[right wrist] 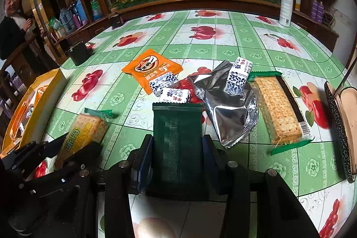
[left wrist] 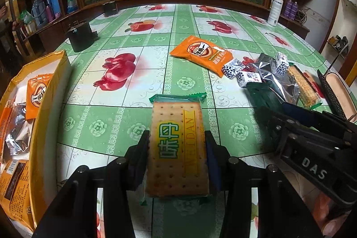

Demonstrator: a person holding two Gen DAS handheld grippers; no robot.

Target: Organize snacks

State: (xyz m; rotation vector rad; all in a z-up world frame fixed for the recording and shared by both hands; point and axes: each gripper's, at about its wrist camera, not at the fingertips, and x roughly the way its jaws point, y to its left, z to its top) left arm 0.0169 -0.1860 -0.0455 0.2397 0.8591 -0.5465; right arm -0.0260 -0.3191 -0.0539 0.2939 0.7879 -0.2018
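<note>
Left wrist view shows our left tool (left wrist: 177, 148) clamped across the width of a cracker packet (left wrist: 177, 148), gripping its long edges so it stays flat and level for carrying. Left of this tool stands the open yellow bag (left wrist: 48, 108), already holding orange packets, which we judge to be the packet's destination. Right wrist view shows our right tool (right wrist: 177, 153) closed on a dark green packet (right wrist: 177, 137) the same way, across its narrow sides. Ahead of that tool the unsorted pile stays on the surface (right wrist: 223, 46): an orange packet (right wrist: 152, 69), small blue-and-white candies (right wrist: 238, 74), a silver wrapper (right wrist: 225, 104) and a long cracker pack (right wrist: 277, 106). We cannot read the green packet's face, the bag's depth is cut off, and the dark object (right wrist: 341, 126) at far right is only partly seen.
</note>
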